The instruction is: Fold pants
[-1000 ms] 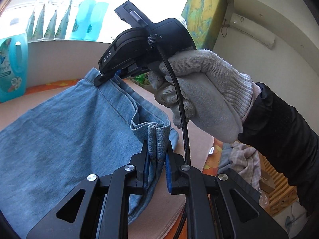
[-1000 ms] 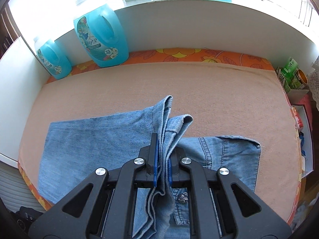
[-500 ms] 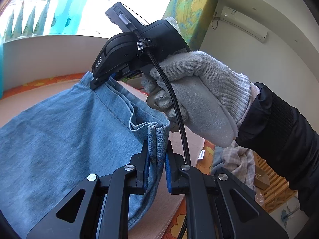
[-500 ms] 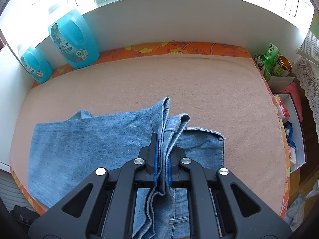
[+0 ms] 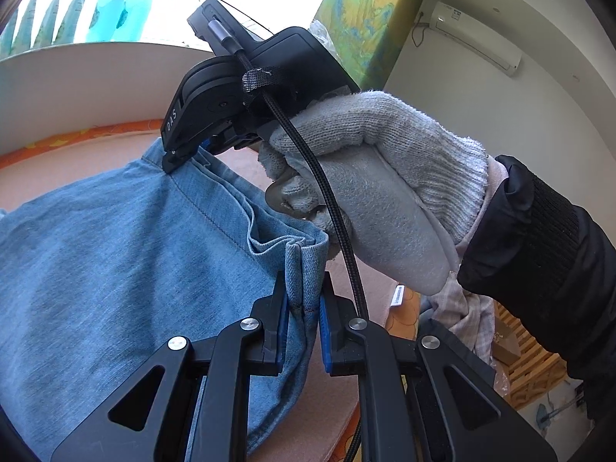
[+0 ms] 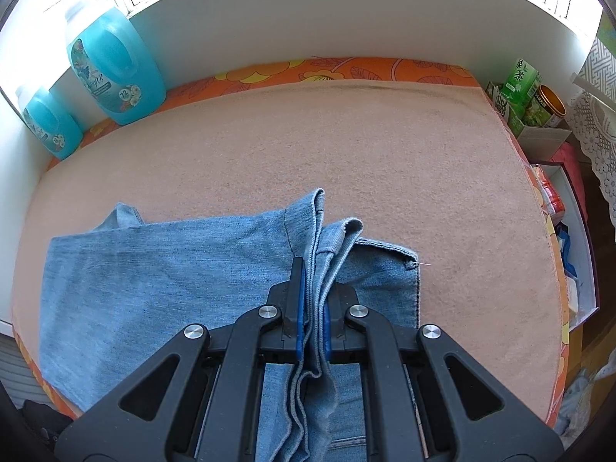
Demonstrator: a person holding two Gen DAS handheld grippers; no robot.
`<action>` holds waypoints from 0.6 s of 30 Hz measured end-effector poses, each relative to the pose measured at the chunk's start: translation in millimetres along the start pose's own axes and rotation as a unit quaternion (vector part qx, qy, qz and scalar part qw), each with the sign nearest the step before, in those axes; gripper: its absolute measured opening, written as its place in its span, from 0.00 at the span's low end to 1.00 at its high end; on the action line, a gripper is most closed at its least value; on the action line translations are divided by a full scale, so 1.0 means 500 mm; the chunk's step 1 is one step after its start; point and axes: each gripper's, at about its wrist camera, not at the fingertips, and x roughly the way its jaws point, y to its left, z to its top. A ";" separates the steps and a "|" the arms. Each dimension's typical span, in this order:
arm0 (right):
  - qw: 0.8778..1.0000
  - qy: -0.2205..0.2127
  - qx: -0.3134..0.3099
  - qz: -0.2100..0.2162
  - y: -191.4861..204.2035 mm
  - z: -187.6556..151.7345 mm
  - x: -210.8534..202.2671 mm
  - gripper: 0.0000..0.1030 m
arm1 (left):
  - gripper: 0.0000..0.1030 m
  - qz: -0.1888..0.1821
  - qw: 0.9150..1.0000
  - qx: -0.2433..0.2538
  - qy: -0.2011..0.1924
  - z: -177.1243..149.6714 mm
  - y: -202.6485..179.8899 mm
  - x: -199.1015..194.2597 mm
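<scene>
Light blue denim pants (image 6: 161, 269) lie partly folded on a pink towel-covered table (image 6: 346, 146). My right gripper (image 6: 312, 300) is shut on a bunched hem edge of the pants, lifted a little above the lower layer (image 6: 389, 288). In the left wrist view my left gripper (image 5: 304, 308) is shut on another corner of the pants (image 5: 115, 261). Ahead of it the right gripper (image 5: 181, 158), held by a gloved hand (image 5: 377, 177), pinches the far corner of the same edge. The cloth stretches between both grips.
Two turquoise detergent bottles (image 6: 111, 65) stand at the table's back left by the white wall. Boxes and a tin (image 6: 531, 96) crowd the right side beyond the table edge. A plaid cloth (image 5: 458, 308) lies past the table's end.
Both grippers carried the held edge across and down toward the table. More of the lower layer is now covered by the folded-over part, and the waist with its button has passed from view.
</scene>
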 end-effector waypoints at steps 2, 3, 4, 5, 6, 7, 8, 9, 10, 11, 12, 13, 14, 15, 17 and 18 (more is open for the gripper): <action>1.000 0.001 0.001 0.000 -0.003 -0.001 0.006 0.06 | 0.11 -0.001 1.000 -0.003 0.003 -0.001 0.003 0.002; 1.000 0.003 0.002 -0.001 -0.003 -0.003 0.009 0.06 | 0.11 -0.001 1.000 -0.004 0.005 0.000 0.004 0.003; 1.000 0.005 0.003 -0.001 -0.002 -0.006 0.012 0.06 | 0.11 0.000 1.000 -0.004 0.007 0.004 0.003 0.004; 1.000 0.007 0.003 -0.001 -0.002 -0.007 0.016 0.06 | 0.11 0.000 1.000 -0.005 0.009 0.005 0.004 0.005; 1.000 0.008 0.003 -0.002 -0.003 -0.008 0.020 0.06 | 0.11 0.000 1.000 -0.006 0.012 0.007 0.004 0.006; 1.000 0.010 0.004 -0.001 -0.003 -0.009 0.023 0.06 | 0.11 0.000 1.000 -0.008 0.015 0.009 0.003 0.009; 1.000 0.011 0.003 -0.001 -0.004 -0.009 0.026 0.06 | 0.11 0.002 1.000 -0.009 0.017 0.010 0.003 0.009; 1.000 0.011 0.003 -0.001 -0.005 -0.011 0.027 0.06 | 0.11 0.002 1.000 -0.011 0.019 0.014 0.006 0.009; 1.000 0.011 0.001 -0.003 -0.005 -0.011 0.028 0.06 | 0.12 0.002 1.000 -0.013 0.020 0.018 0.006 0.009; 1.000 0.012 0.000 -0.006 -0.006 -0.011 0.027 0.08 | 0.12 0.003 1.000 -0.013 0.021 0.019 0.005 0.008; 1.000 0.013 -0.002 -0.013 -0.008 -0.011 0.025 0.12 | 0.12 0.004 1.000 -0.011 0.020 0.021 0.002 0.006; 1.000 0.012 -0.003 -0.026 -0.010 -0.011 0.020 0.25 | 0.13 0.006 1.000 -0.011 0.021 0.021 -0.002 0.005; 0.999 0.009 -0.001 -0.044 -0.014 -0.012 0.012 0.43 | 0.16 0.006 1.000 -0.013 0.022 0.022 -0.003 0.003; 0.999 0.002 0.003 -0.045 -0.020 -0.014 0.003 0.46 | 0.20 0.005 1.000 -0.015 0.026 0.024 -0.004 0.002; 0.999 -0.010 0.014 -0.035 -0.035 -0.018 -0.019 0.46 | 0.27 0.004 0.999 -0.018 0.028 0.026 -0.006 -0.006; 0.999 -0.018 0.019 -0.035 -0.039 -0.022 -0.032 0.46 | 0.33 0.005 0.999 -0.019 0.027 0.027 -0.007 -0.012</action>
